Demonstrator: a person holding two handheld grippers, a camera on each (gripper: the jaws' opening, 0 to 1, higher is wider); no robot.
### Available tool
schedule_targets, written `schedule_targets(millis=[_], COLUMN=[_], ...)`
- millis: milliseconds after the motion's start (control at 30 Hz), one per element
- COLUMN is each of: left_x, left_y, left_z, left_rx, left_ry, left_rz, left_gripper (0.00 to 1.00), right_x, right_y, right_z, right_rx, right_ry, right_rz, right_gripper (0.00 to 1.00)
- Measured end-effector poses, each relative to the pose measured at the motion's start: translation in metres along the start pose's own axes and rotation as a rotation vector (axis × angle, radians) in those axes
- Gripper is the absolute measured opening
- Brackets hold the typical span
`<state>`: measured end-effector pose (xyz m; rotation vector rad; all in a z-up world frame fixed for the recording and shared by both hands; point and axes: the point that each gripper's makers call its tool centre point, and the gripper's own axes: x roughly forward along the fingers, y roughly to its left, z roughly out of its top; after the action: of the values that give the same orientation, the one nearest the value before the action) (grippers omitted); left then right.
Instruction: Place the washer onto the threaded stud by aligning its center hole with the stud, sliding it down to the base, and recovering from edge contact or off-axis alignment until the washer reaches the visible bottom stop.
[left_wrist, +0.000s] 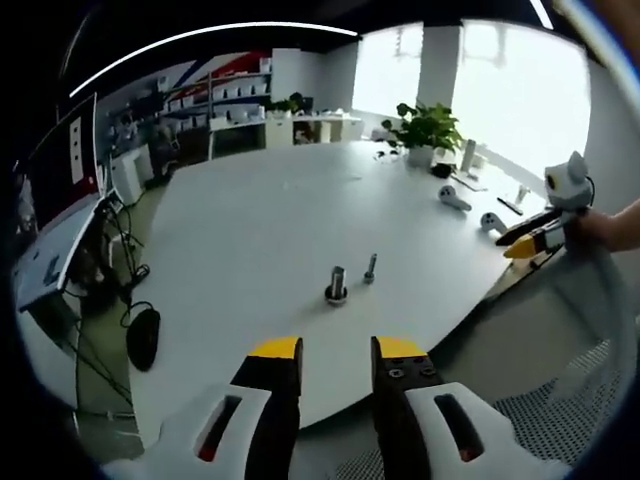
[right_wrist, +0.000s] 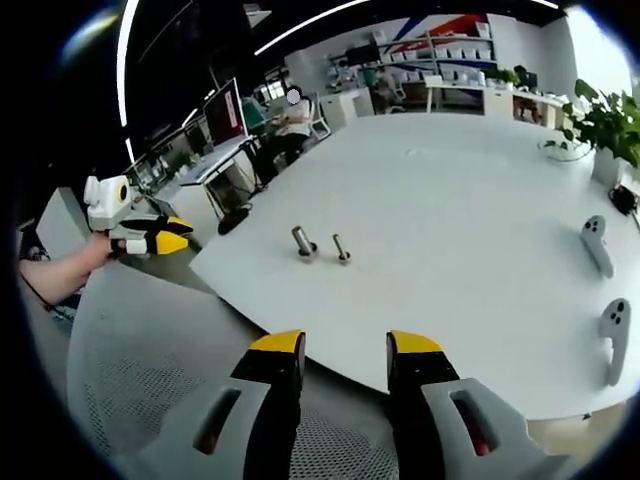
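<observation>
Upright threaded stud (left_wrist: 337, 284) with washer (left_wrist: 336, 295) at base, mid-table.

I see a large white rounded surface (left_wrist: 260, 230) filling the middle of the room. Beyond its far edge, bright windows (left_wrist: 520, 90) wash the wall in daylight, and a potted plant (left_wrist: 428, 130) sits on the surface just before them. Past the surface, white shelving (right_wrist: 455, 55) holds rows of boxes under red and blue wall stripes. Beside the surface stand desks with a monitor (right_wrist: 224, 112). Curved light strips (left_wrist: 200, 35) cross the dark ceiling. A grey mesh chair (right_wrist: 130, 370) sits near the surface's edge.
</observation>
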<state>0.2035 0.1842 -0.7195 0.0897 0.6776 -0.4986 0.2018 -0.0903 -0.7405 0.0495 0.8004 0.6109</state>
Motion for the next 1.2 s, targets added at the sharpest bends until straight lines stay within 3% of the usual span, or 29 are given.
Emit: schedule_targets(millis=[1200], left_x=[-0.0001], left_y=[0.0011], left_z=[-0.0011], left_rx=[0.031], left_ry=[0.010], left_rz=[0.007], left_gripper=[0.26], right_x=[0.0017], right_y=[-0.0005], right_z=[-0.0091], right_rx=[-0.013], right_ry=[0.055], right_rz=[-0.009], right_gripper=[0.35])
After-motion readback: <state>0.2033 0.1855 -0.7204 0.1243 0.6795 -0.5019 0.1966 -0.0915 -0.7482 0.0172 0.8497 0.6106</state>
